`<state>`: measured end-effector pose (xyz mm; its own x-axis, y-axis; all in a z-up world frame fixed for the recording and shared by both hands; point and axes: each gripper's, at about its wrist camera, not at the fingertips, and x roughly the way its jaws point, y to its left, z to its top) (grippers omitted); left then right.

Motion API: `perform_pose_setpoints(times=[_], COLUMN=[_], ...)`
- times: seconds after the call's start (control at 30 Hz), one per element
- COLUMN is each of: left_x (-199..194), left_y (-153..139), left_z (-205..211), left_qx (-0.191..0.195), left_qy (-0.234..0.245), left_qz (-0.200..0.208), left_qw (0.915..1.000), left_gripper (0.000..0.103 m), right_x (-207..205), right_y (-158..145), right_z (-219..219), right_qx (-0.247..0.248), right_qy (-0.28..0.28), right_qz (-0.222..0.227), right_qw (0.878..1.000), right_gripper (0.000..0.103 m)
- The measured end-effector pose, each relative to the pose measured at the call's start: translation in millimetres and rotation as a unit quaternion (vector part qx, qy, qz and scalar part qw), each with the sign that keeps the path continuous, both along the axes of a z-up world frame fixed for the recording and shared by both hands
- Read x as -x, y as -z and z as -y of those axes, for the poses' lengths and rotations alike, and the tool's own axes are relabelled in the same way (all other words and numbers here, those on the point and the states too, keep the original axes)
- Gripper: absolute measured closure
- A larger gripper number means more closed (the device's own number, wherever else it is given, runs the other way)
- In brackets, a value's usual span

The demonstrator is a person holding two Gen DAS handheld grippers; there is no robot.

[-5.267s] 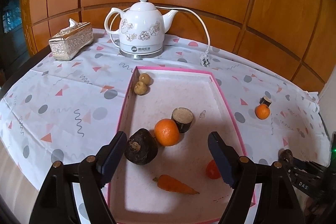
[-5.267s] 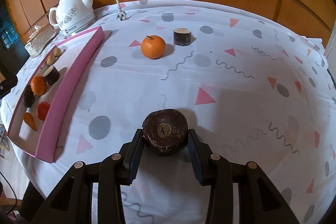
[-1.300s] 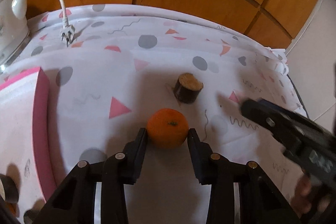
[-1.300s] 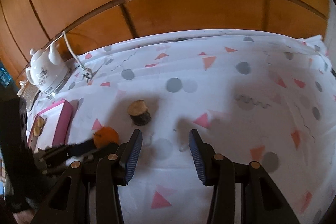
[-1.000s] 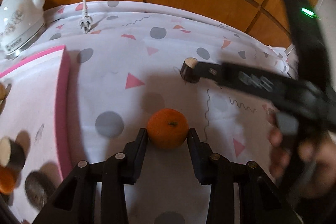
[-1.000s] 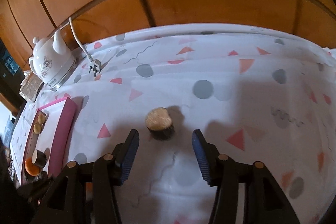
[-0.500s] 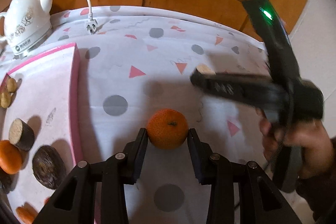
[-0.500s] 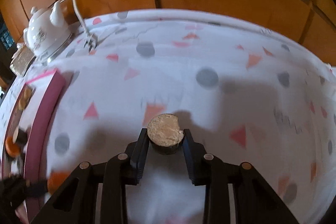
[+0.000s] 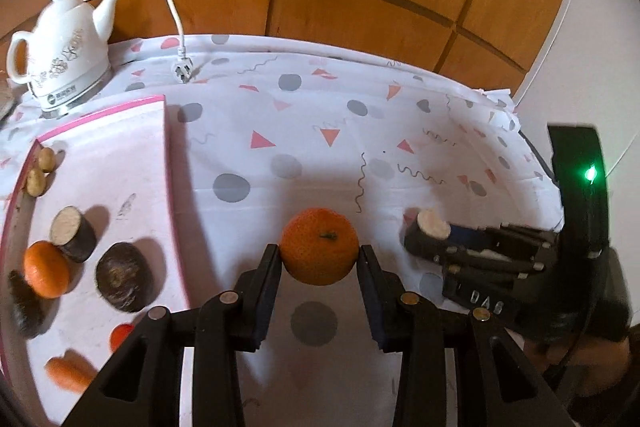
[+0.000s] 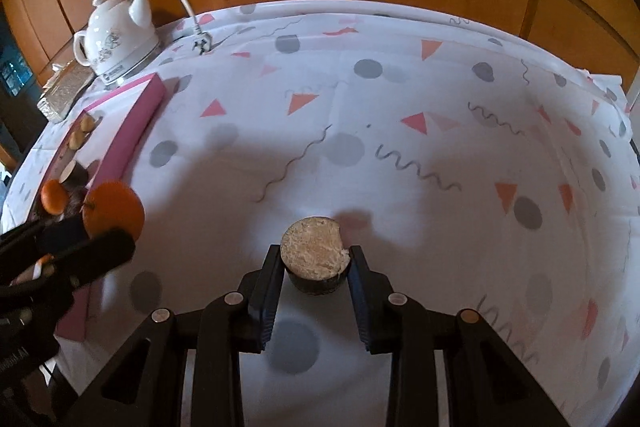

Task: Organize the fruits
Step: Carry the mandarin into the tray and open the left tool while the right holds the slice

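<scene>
- Currently, we hold the left gripper (image 9: 319, 263) with its fingers (image 9: 267, 269) pinching an orange (image 9: 319, 246) on both sides, above the patterned cloth of the surface (image 9: 304, 131).
- We hold the right gripper (image 10: 315, 267) with its fingers (image 10: 358, 271) pinching a dark-skinned stub with a pale cut face (image 10: 314, 254), also over the cloth, to the right of the orange.
- We see the pink tray (image 9: 170, 163) at the left; it contains a second orange (image 9: 46, 269), a cut dark cylinder (image 9: 73, 234), a dark round piece (image 9: 122, 277), two small tan fruits (image 9: 40, 171), a carrot (image 9: 68, 373) and a small red item (image 9: 120, 337).
- We note a white kettle (image 9: 64, 61) at the far left, with its cord and plug (image 9: 182, 69) lying on the cloth.
</scene>
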<state>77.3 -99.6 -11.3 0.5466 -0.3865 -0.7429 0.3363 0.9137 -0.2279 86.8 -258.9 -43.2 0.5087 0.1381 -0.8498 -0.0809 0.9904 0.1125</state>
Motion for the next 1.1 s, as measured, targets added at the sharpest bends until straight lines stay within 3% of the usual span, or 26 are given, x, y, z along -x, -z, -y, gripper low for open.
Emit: perform_pose_setpoints(times=[0.47,1.1], left_x=[38.4,65.2], left_y=[-20.6,-31.3], left_z=[-53.2,-164.8], left_qx=[0.018,0.033], left_qy=[-0.029,-0.151], left_qz=[0.023,0.042], left_qw=[0.9991,0.9871], left_gripper=[0.064,0.064], right_x=[11.0,13.6], right_y=[11.6,13.3], right_z=[-12.3,-18.6], right_qx=[0.007,0.033], right_qy=[0.017,0.017], right_qz=[-0.002,0.009], right_qw=[1.0,0.999], right_gripper=[0.07,0.071])
